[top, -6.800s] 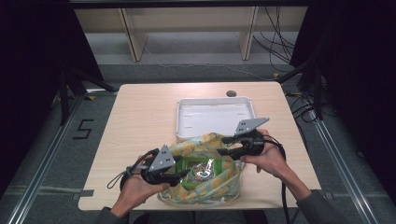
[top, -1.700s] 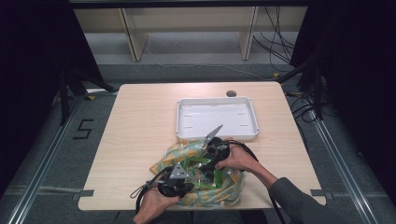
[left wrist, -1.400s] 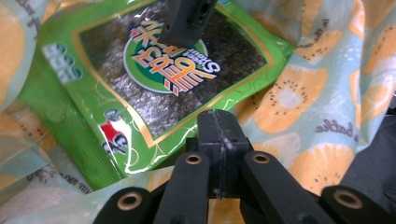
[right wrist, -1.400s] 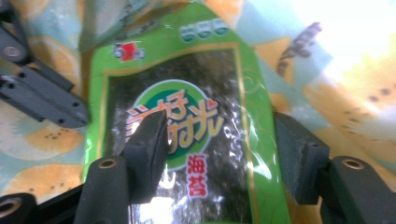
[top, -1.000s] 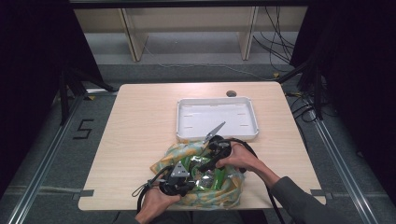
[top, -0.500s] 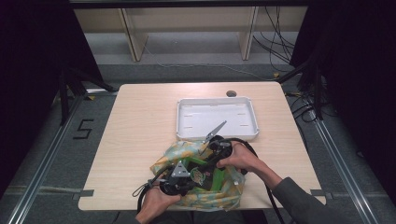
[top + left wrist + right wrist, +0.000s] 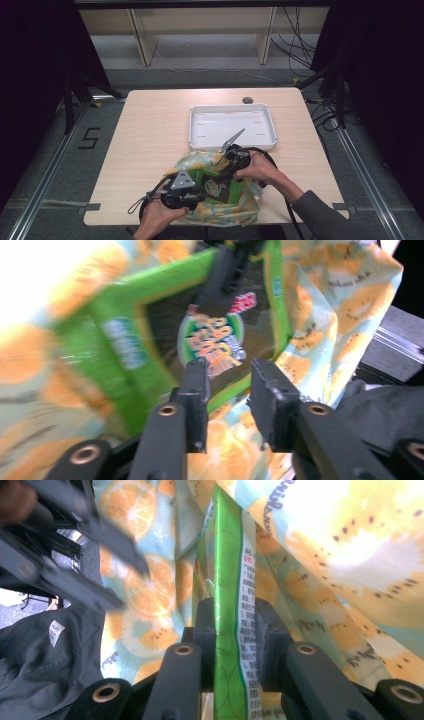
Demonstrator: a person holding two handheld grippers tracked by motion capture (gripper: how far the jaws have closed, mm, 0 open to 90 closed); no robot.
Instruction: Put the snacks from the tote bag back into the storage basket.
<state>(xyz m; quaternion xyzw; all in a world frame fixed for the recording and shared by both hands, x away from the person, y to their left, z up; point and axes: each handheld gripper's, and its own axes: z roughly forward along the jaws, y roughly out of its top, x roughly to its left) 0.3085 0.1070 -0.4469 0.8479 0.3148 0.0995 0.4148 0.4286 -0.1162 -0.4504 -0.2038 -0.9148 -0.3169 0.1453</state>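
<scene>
A fruit-print cloth bag (image 7: 235, 212) lies at the table's front edge with a green snack packet (image 7: 212, 186) in its mouth. My right gripper (image 7: 217, 180) reaches in from the right and is shut on the packet's edge (image 7: 227, 570), seen between the jaws of my right gripper (image 7: 235, 615). My left gripper (image 7: 202, 198) sits at the bag's near left side. In the left gripper view my left gripper (image 7: 227, 380) pinches the bag's orange-print rim (image 7: 230, 440), with the packet (image 7: 150, 325) just ahead and the right gripper's jaw (image 7: 225, 275) on its far end.
An empty white tray (image 7: 232, 146) stands just beyond the bag, towards the right of the table (image 7: 150, 135). A small dark hole (image 7: 247, 100) marks the tabletop's far edge. Cables trail from both grippers off the front edge.
Earlier both grippers held the bag's sides. Since then the right one went into the bag and took the packet. Over the last second more of the green packet shows; the hands barely shift.
</scene>
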